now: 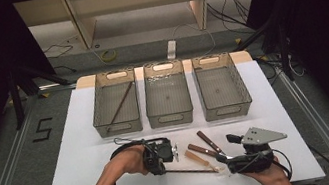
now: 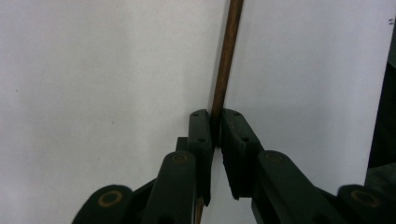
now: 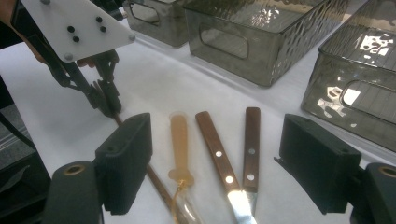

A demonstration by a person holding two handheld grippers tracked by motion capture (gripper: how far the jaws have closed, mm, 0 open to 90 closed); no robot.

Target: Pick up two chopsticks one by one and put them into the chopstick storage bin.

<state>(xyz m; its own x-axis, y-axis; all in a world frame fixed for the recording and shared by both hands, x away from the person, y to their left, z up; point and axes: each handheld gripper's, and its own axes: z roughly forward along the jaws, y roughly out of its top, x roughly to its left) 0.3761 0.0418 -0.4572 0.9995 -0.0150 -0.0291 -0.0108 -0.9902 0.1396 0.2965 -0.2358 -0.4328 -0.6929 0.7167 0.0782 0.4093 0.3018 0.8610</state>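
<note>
With the left gripper [image 2: 215,128] clamped on the chopstick [image 2: 227,56] and the right gripper [image 3: 215,163] spread over the knives [image 3: 231,149], a lift toward the far-left bin [image 1: 115,108] comes next.

I see three grey bins [image 1: 167,97] in a row, a stick [image 1: 121,102] in the left one, two wood-handled knives [image 3: 233,154] close by.

Legible markings, one item: from my remote station I read a single dark numeral "5" [image 1: 43,129] on the grey floor [image 1: 0,150], left of the desk [image 1: 79,137], in the high view. I can make out no other text, label, brand or sign on anything else in any view.
</note>
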